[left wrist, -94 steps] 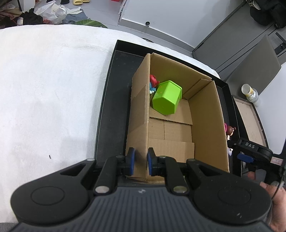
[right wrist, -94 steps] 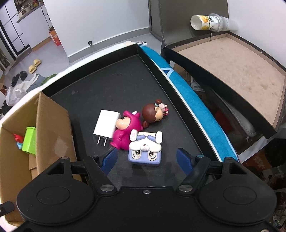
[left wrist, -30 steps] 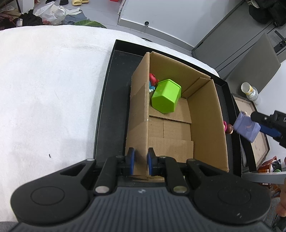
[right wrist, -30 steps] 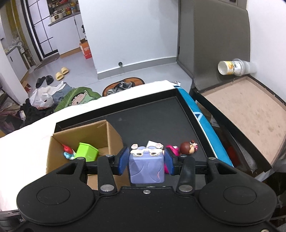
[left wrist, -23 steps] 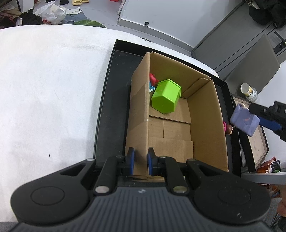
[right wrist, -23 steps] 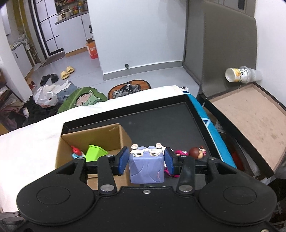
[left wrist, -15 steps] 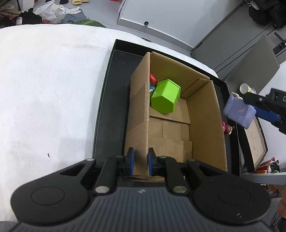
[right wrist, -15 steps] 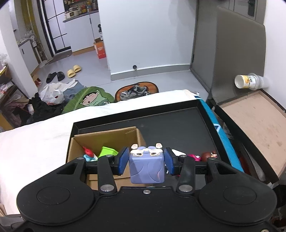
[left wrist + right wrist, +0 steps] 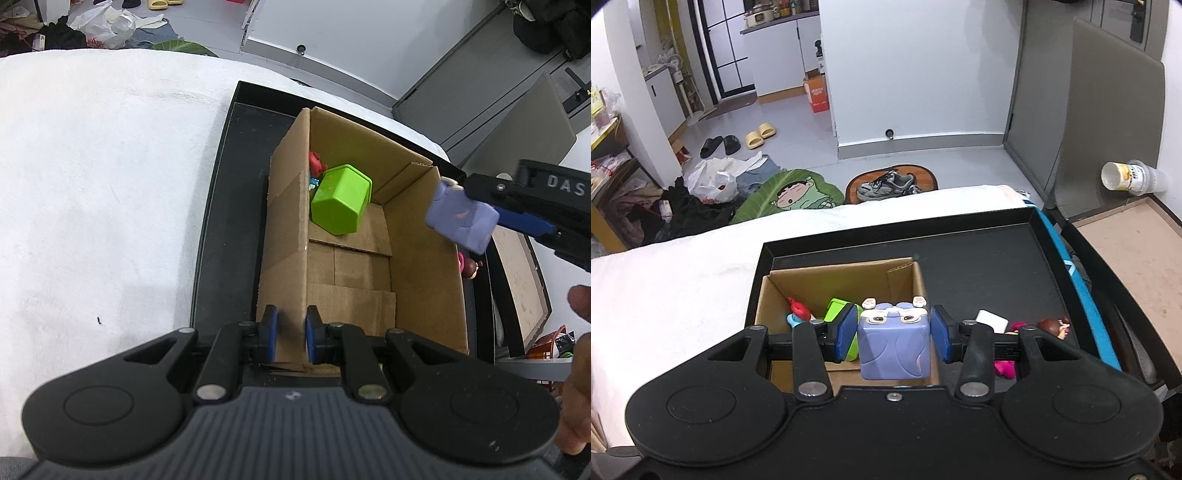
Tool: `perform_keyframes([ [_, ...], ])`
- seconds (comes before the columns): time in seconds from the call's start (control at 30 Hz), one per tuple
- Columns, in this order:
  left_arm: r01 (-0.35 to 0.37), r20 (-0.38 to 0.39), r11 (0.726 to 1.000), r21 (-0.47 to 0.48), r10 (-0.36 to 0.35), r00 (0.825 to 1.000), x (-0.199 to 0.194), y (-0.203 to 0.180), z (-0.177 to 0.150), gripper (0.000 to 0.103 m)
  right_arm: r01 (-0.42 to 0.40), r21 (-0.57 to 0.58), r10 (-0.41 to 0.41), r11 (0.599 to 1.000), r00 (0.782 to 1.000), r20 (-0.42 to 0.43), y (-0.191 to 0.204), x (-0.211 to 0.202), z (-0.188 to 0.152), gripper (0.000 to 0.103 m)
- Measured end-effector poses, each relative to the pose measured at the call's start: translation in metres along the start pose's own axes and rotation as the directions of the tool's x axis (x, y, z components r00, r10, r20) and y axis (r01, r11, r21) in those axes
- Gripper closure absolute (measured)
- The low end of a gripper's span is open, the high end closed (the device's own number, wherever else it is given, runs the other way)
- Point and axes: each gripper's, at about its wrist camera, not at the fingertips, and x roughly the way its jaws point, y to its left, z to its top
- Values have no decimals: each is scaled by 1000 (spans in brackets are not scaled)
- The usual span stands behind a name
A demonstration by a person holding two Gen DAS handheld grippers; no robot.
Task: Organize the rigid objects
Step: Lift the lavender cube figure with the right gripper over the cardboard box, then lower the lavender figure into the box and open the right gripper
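Observation:
My left gripper (image 9: 288, 334) is shut on the near wall of the cardboard box (image 9: 424, 280), which stands in a black tray (image 9: 218, 236). A green cup (image 9: 341, 205) and a red and blue toy (image 9: 316, 164) lie in the box. My right gripper (image 9: 894, 334) is shut on a purple cube toy (image 9: 894, 341) and holds it over the box's right wall; the cube toy also shows in the left wrist view (image 9: 460, 218). A white charger (image 9: 991, 320), a pink figure (image 9: 1004, 367) and a brown-haired figure (image 9: 1052, 326) lie on the tray right of the box.
The tray sits on a white cloth (image 9: 92, 192). A second shallow tray with a brown floor (image 9: 1137, 254) lies to the right, with a paper cup (image 9: 1126, 177) on its side behind it. The floor beyond holds shoes and bags.
My right gripper has carried the purple cube toy up and left, from beside the box to over its right wall. My left gripper has kept its hold on the box.

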Motion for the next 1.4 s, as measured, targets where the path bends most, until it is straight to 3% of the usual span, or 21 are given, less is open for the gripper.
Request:
perform_keyframes([
  [0.37,1,-3,1000,-7,-1,1000,1,-2,1,89,2,-39,-3,999,999,-32,14,18,-8,60],
  [0.9,7,-4,1000,-14,-7,1000,3,1,1,88,62,-107,-69,992,995,-71,21,46,-20,60],
  [1.4,4,-5,1000,-13,-4,1000,4,0,0,88,86,-166,-96,982,994,-54,26,56,-22,60],
])
